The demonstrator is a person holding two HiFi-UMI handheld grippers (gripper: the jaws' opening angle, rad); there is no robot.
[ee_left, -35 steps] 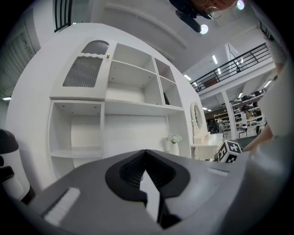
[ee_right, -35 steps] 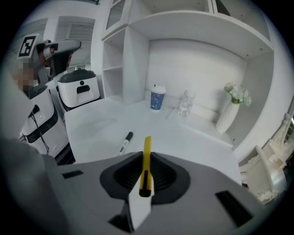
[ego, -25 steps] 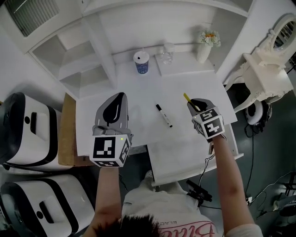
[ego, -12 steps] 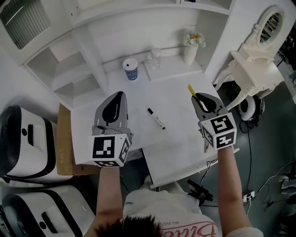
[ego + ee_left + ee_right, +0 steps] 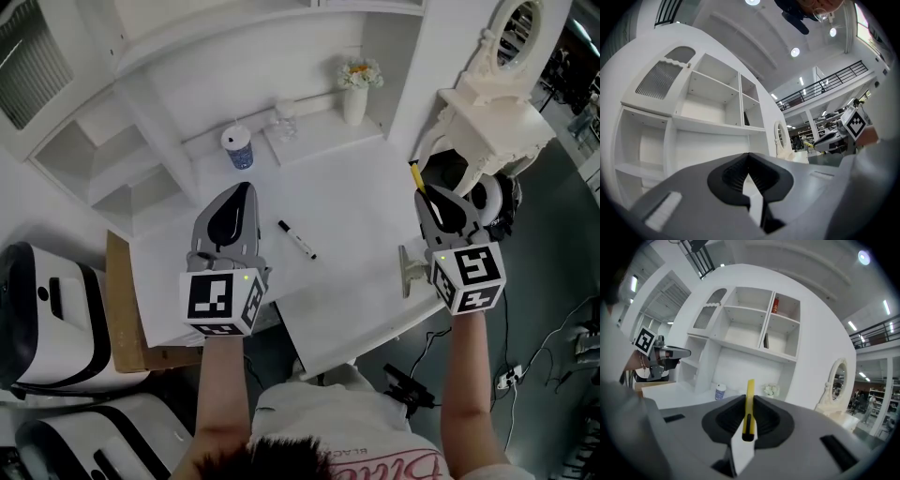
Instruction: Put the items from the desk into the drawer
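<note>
Two items matter here. A slim yellow cutter (image 5: 749, 401) is clamped by its lower end between the jaws of the right gripper (image 5: 429, 195), at the right of the head view, over the right edge of the surface (image 5: 361, 192). A black marker (image 5: 296, 240) lies near the middle of that surface. The left gripper (image 5: 244, 192), just left of the marker, has its jaws together on nothing. Both items look light, stiff and smooth, so likely to pivot or slip. The marker seems best taken across its middle, crosswise to its length.
</note>
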